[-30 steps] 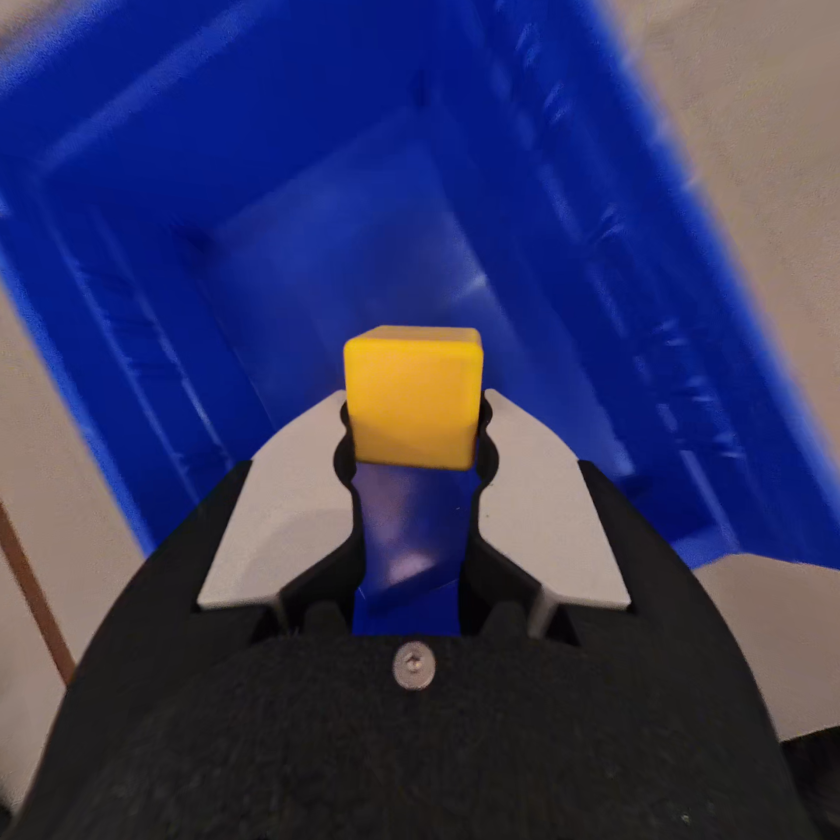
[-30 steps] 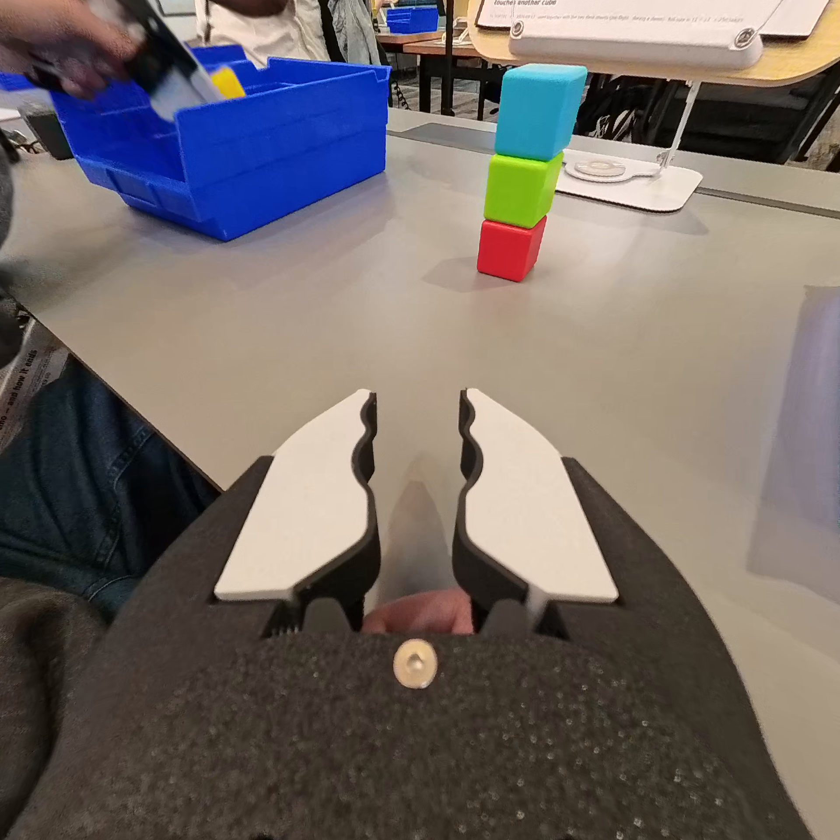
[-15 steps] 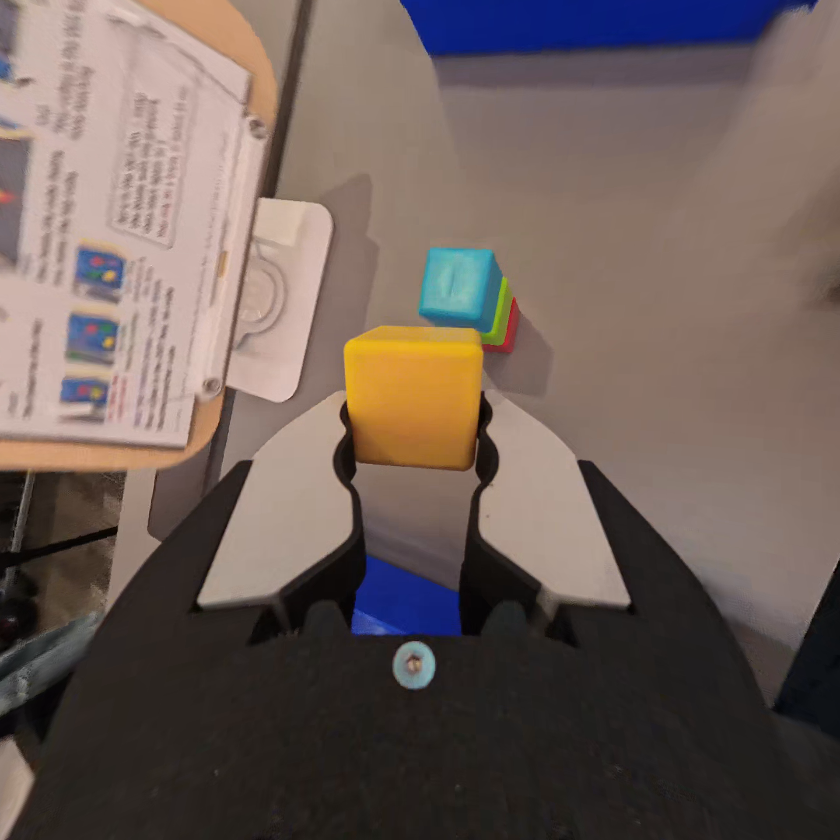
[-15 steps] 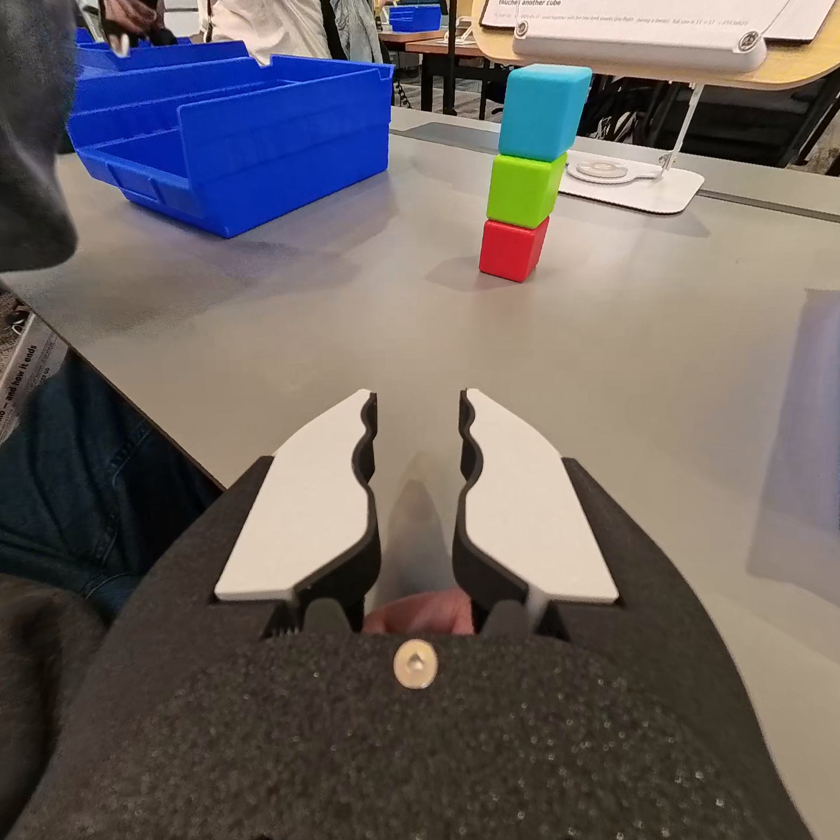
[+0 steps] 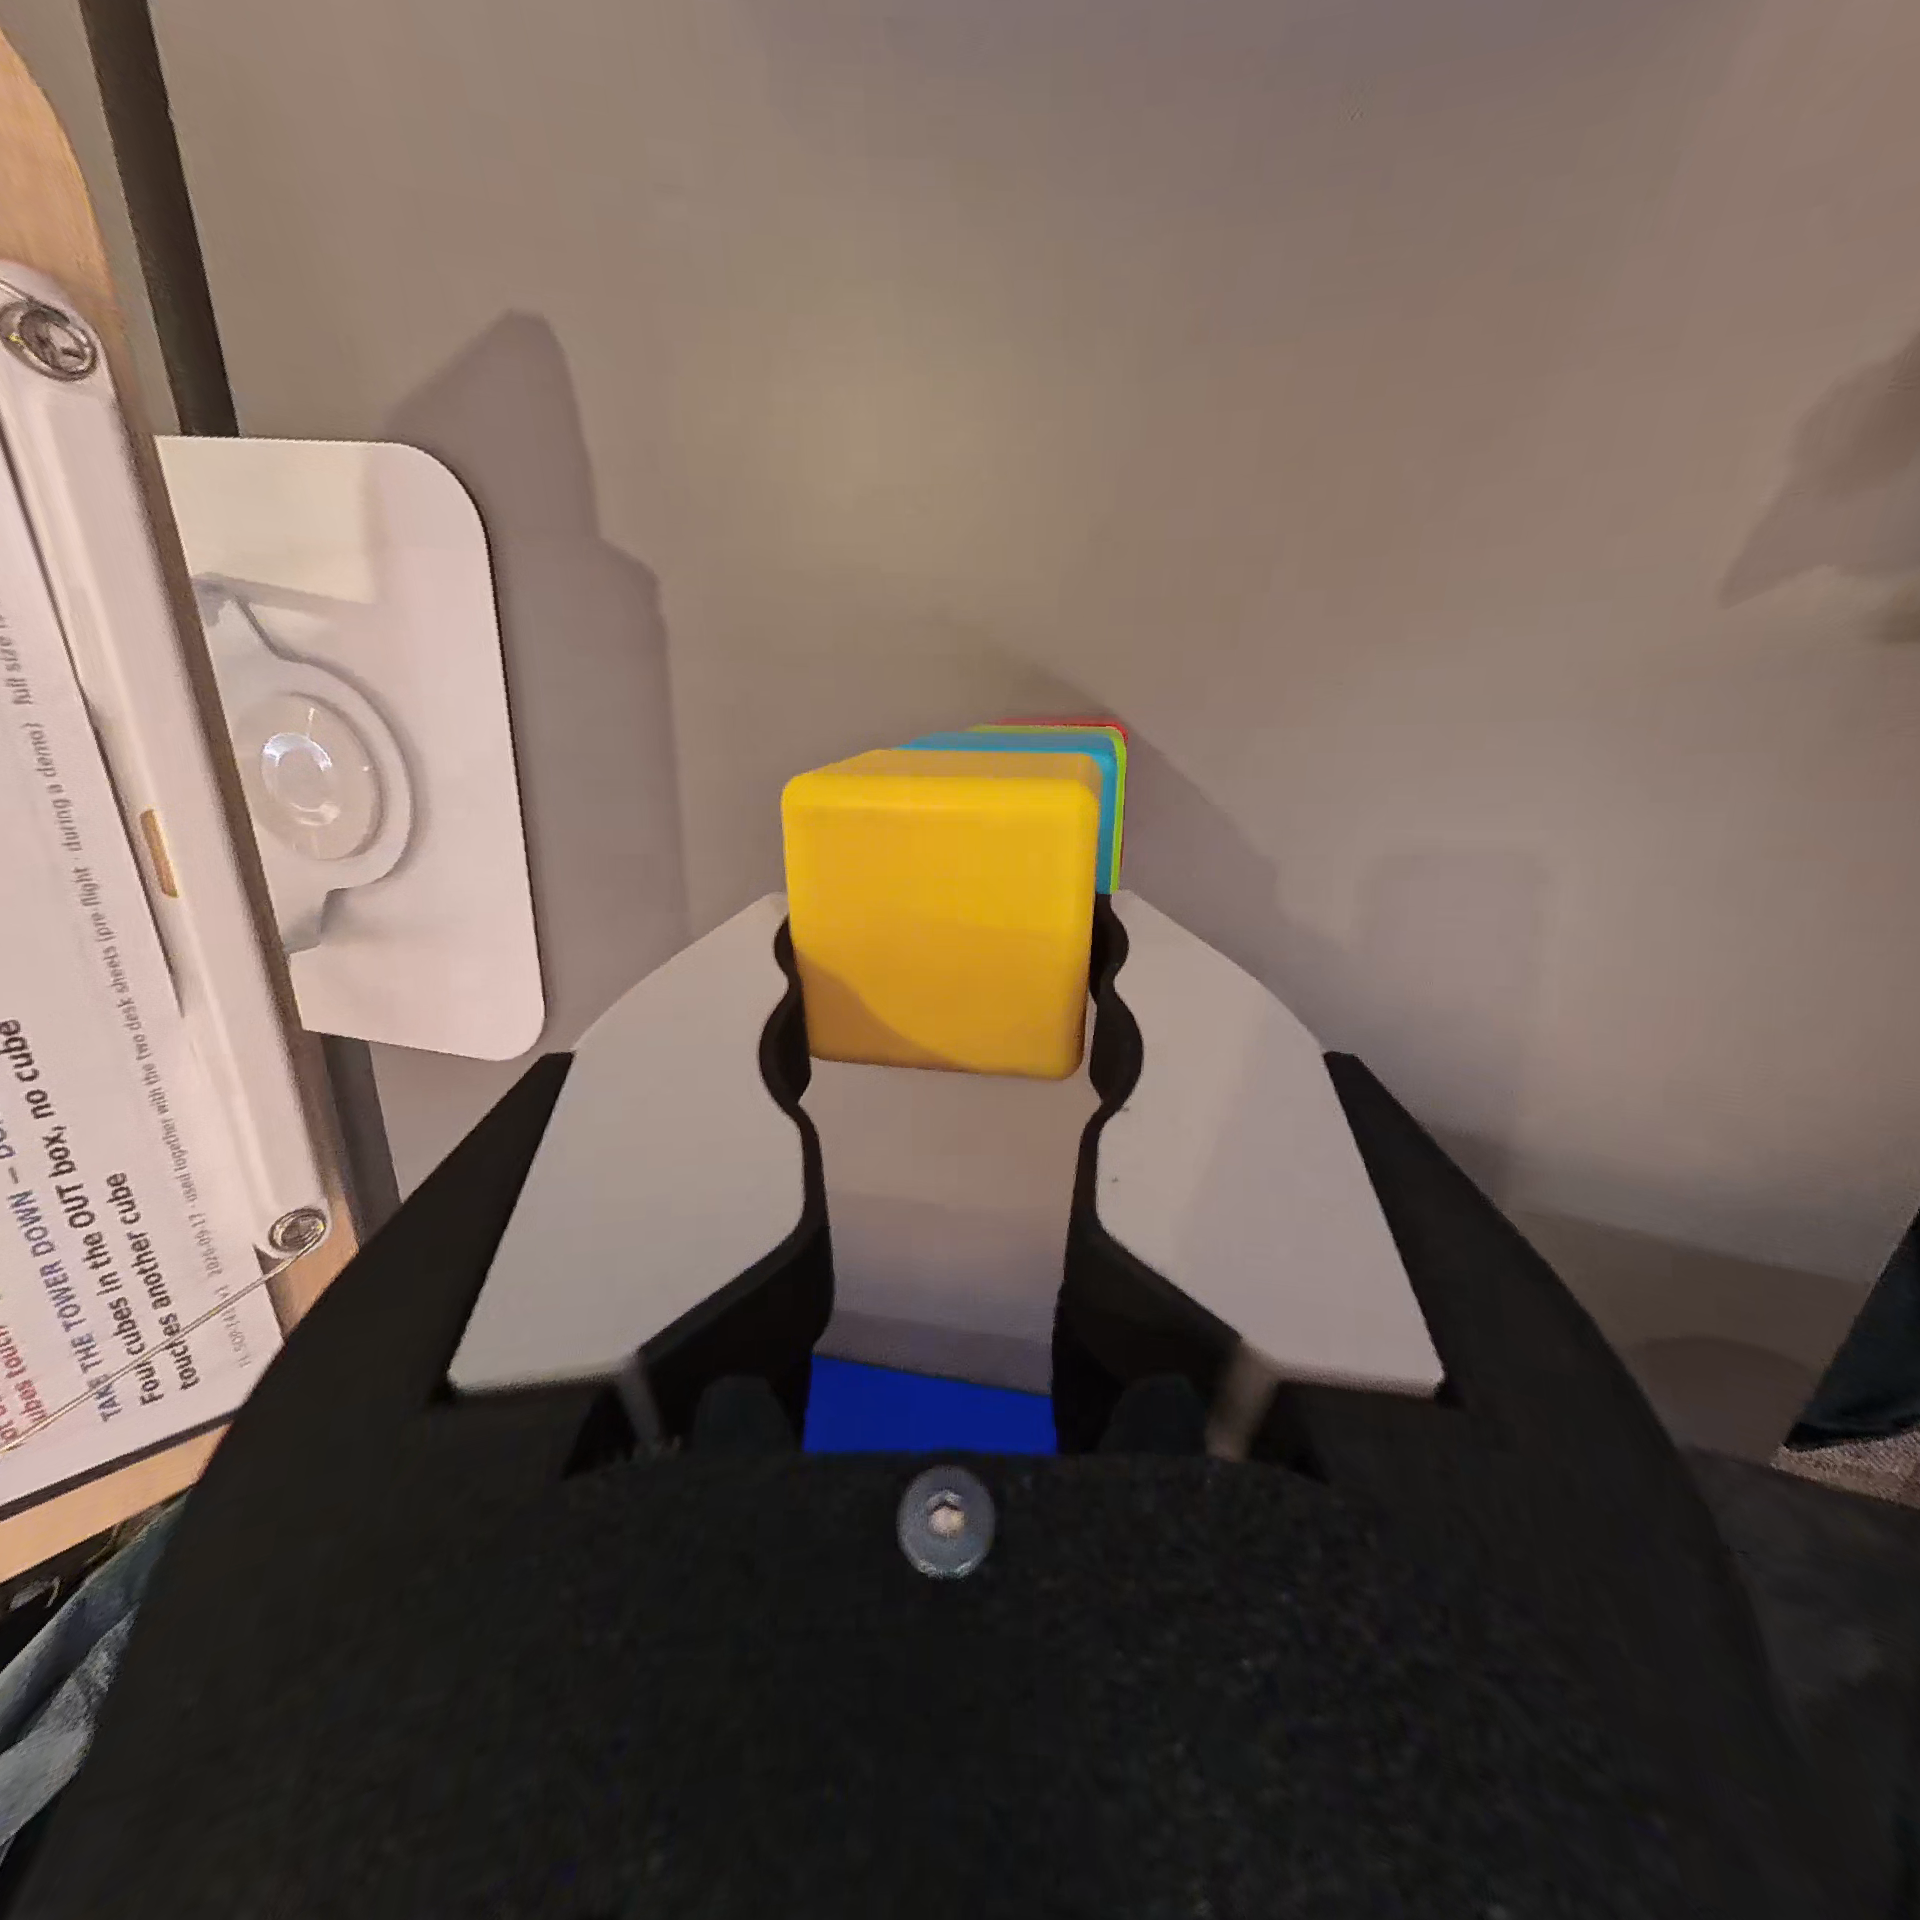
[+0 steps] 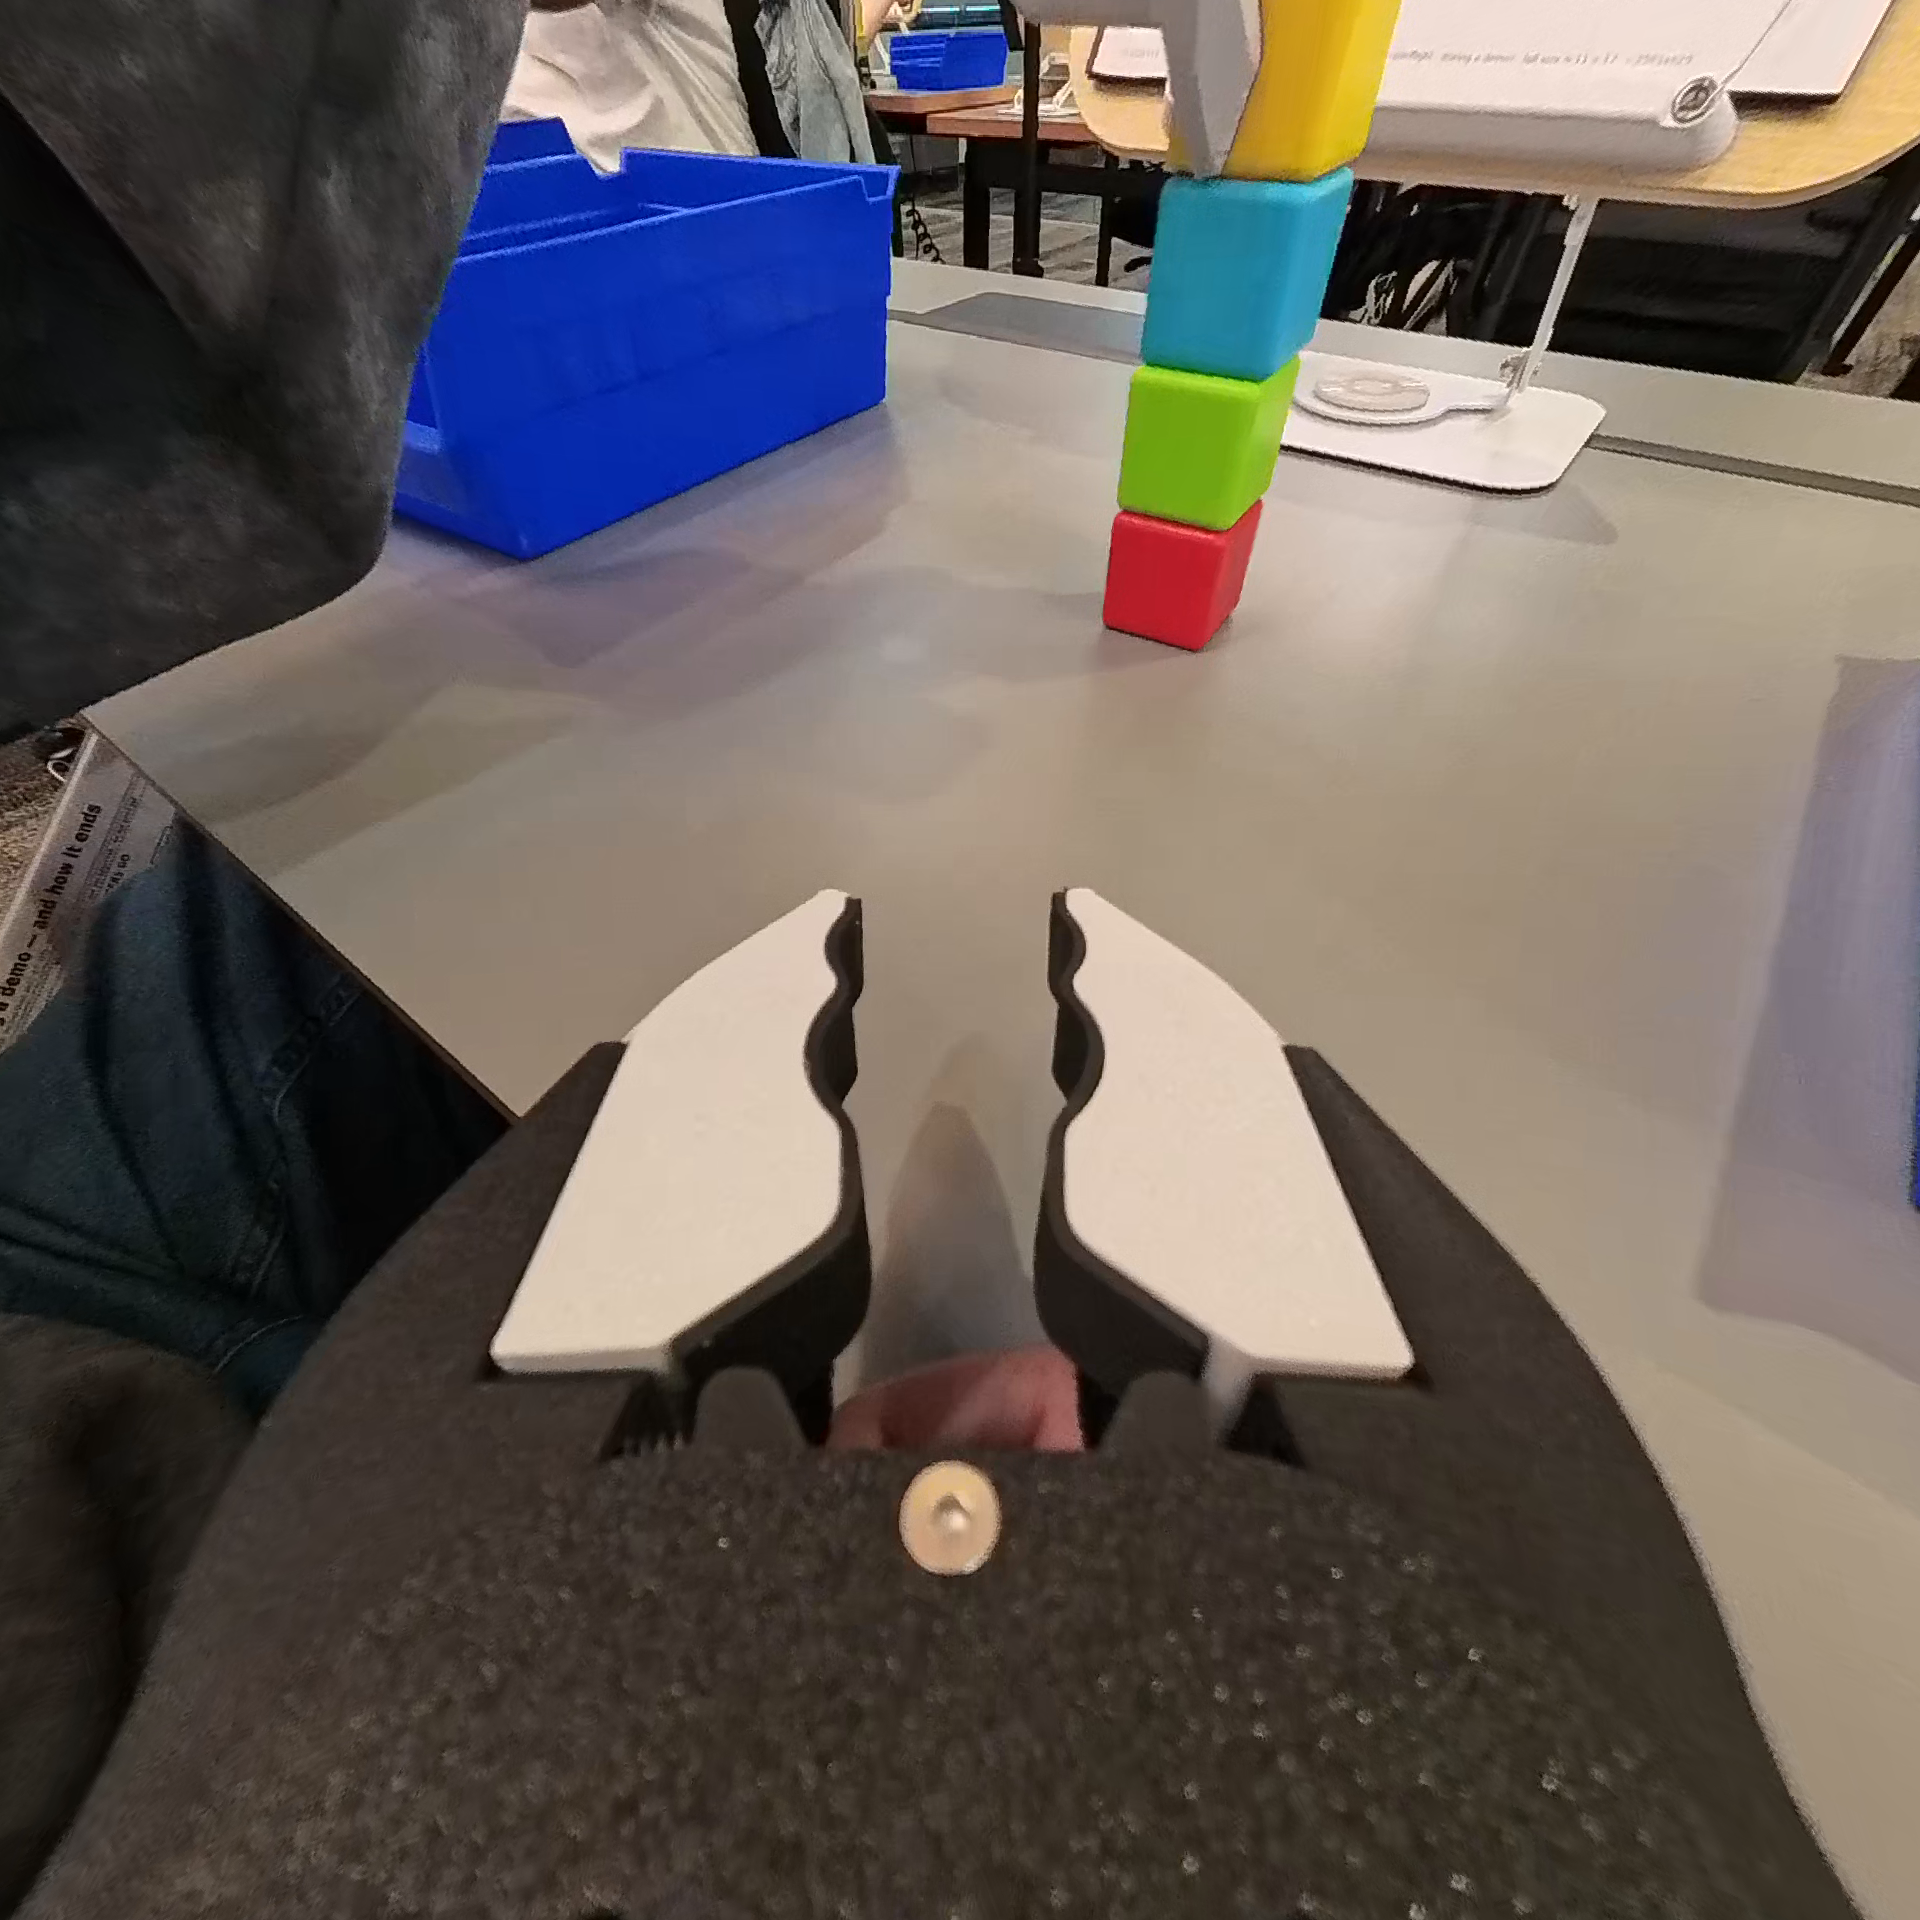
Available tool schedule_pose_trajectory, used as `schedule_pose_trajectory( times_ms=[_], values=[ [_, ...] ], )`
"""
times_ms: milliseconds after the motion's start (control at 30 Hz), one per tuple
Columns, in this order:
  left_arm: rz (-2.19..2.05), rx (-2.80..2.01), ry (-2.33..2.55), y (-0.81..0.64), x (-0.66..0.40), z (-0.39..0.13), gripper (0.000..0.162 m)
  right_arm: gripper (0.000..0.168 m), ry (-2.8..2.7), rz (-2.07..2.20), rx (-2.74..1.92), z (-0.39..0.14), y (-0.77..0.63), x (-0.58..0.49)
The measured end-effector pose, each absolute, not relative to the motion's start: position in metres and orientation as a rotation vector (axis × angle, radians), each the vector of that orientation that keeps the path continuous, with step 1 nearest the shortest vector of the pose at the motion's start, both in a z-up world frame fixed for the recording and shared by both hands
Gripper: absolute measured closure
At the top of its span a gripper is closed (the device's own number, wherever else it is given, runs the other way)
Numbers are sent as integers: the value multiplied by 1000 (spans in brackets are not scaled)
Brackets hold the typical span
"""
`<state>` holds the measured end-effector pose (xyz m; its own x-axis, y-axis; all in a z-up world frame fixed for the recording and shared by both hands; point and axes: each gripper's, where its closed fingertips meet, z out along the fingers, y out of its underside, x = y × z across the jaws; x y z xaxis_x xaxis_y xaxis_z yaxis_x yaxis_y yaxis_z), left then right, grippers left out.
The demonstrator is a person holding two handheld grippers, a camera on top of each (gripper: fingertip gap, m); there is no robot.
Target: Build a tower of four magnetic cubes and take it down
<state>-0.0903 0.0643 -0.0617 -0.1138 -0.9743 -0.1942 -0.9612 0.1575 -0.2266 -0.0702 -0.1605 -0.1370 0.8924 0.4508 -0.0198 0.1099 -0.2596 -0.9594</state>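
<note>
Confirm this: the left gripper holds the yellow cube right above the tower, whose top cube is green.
Not quite. The left gripper does hold the yellow cube above the tower, but the top cube is blue; green sits beneath it, as the right wrist view shows.

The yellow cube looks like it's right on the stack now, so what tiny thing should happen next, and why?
Probably open the left tool: the yellow plastic cube it grips appears seated on the light-blue cube, above green and red.
</note>
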Motion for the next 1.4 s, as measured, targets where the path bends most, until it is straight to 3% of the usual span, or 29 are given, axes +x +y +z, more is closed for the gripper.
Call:
schedule_pose_trajectory(
  times_ms=[67, 133, 267, 400, 533, 667, 767, 1100, 1400],
  values=[
    [-66, -1871, 2127, 65, -91, -62, 109, 134, -421, 343, -1821, -137, -161, -71],
    [-48, -1869, 2086, 68, -94, -58, 96, 134, -421, 343, -1820, -137, -161, -71],
    [-78, -1837, 1807, 68, -109, -26, 96, 134, -403, 325, -1820, -136, -159, -67],
    [-450, -1713, 1380, 17, -122, 3, 95, 134, -356, 315, -1822, -134, -157, -59],
    [-738, -1697, 980, -48, -158, -28, 95, 134, -334, 300, -1817, -133, -156, -56],
    [-734, -1732, 694, -100, -199, -83, 93, 134, -336, 287, -1821, -134, -155, -56],
    [-714, -1690, 548, -127, -221, -95, 95, 134, -343, 263, -1826, -136, -154, -57],
    [-749, -1711, 649, -138, -215, -105, 94, 134, -348, 254, -1831, -137, -153, -59],
    [-891, -1546, 665, -133, -206, -77, 94, 134, -355, 265, -1835, -139, -153, -60]
  ],
)
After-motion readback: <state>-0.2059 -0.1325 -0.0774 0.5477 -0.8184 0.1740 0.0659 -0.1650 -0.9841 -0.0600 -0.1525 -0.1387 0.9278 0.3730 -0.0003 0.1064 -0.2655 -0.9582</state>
